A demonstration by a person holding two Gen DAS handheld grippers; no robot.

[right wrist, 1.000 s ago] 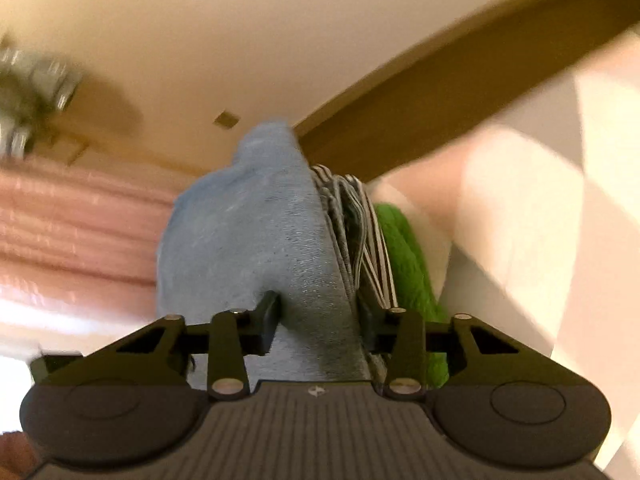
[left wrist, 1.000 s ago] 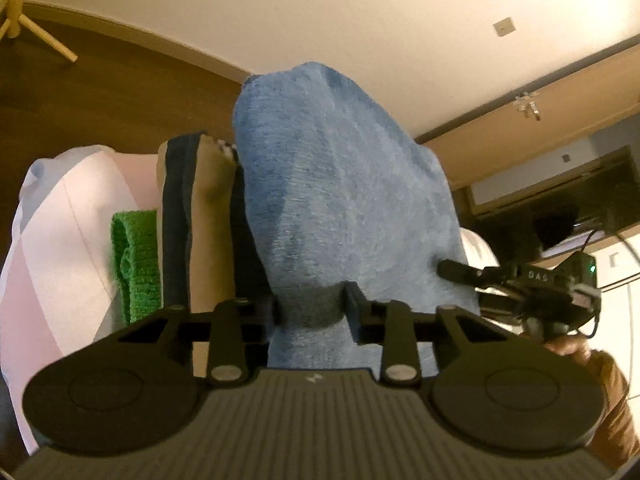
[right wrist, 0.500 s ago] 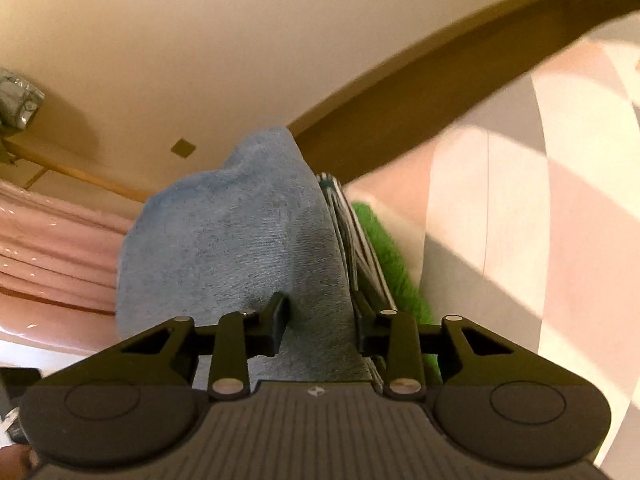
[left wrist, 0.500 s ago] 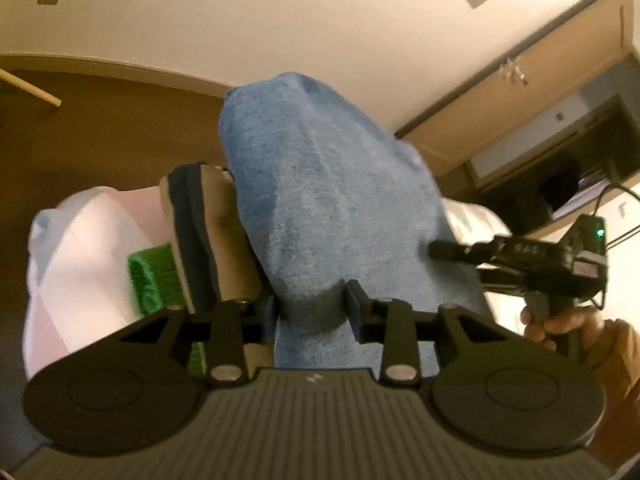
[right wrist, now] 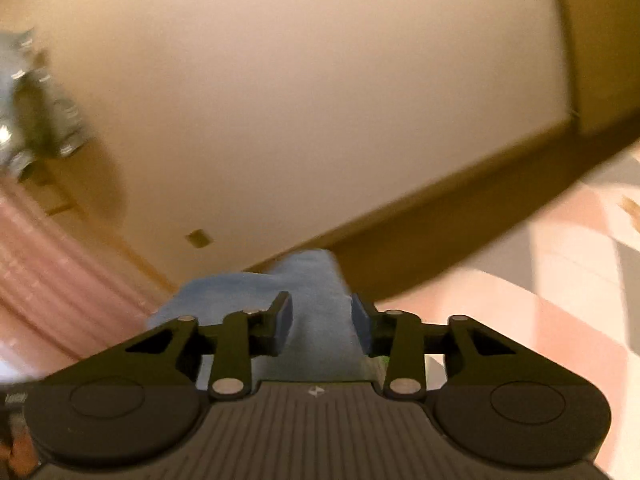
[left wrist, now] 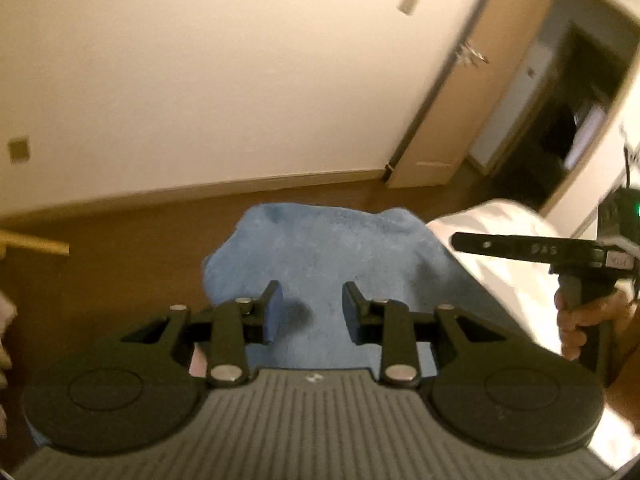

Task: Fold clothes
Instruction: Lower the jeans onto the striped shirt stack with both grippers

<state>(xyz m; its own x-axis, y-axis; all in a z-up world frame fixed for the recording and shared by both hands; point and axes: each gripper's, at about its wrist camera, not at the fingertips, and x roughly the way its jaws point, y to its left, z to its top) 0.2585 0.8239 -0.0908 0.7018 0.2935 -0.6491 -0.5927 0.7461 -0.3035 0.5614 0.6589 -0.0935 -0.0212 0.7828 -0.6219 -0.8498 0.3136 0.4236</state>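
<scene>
Left tool (left wrist: pixel 312 308): jaws now apart, with blue cloth (left wrist: pixel 332 248) showing through the gap and neither pad pressing it. Half a second ago the same jaws were pinched on a bunched fold of this cloth, so the grip has been let go. Right tool (right wrist: pixel 320 320): same change, jaws apart, cloth visible between them but not clamped. In the left wrist view the right tool (left wrist: pixel 520 246) shows side-on, held in the person's right hand (left wrist: pixel 584 320), clear of the cloth.

Cloth has dropped out of the raised drape it had a second ago. It now lies low and spread in front of both tools, far edge rumpled, near edge running under the tool bodies.

Judgement: both grips released together reads as a fold just laid down. Next likely step is smoothing or re-gripping for another fold. Far corners look uneven, so the fold may need squaring.

Surface: bedding in pale pink and white blocks (right wrist: pixel 540 320) to the right in the right wrist view; a white part of the bed (left wrist: pixel 492 224) lies beside the cloth in the left wrist view. Green and striped items seen earlier are mostly out of frame now.

Room: cream wall (left wrist: pixel 200 80), brown wood floor (left wrist: pixel 120 240) with skirting, wooden door (left wrist: pixel 460 100), pink curtain (right wrist: pixel 48 272). Both frames are motion-blurred.
</scene>
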